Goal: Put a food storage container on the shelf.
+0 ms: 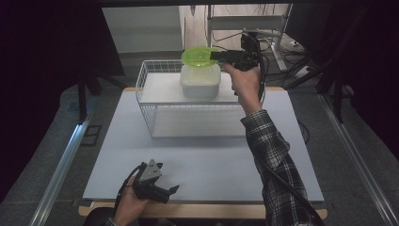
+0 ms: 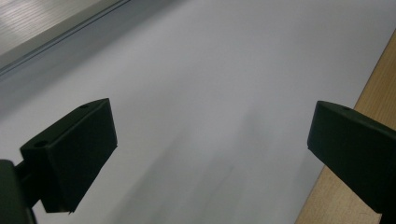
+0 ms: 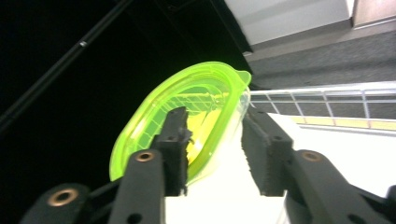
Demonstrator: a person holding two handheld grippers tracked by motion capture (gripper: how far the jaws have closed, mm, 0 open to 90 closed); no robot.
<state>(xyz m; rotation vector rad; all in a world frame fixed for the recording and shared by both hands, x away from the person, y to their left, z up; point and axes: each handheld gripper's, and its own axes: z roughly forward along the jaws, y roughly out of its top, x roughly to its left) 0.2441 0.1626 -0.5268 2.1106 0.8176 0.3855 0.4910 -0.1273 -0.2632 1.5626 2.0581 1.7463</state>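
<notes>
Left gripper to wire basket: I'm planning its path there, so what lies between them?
Nothing: the high view shows bare white table between the left gripper and the wire basket.

A wire basket (image 1: 147, 101) stands at the far middle of the table (image 1: 113, 160); a lidless container (image 1: 200, 83) sits on its top shelf, toward the back. The lid (image 1: 198, 56) hangs tilted just above the container's rear edge, the right gripper (image 1: 221, 56) beside it on the right; the left gripper (image 1: 162, 181) lies at the table's near edge, left of centre, well apart from the basket.
</notes>
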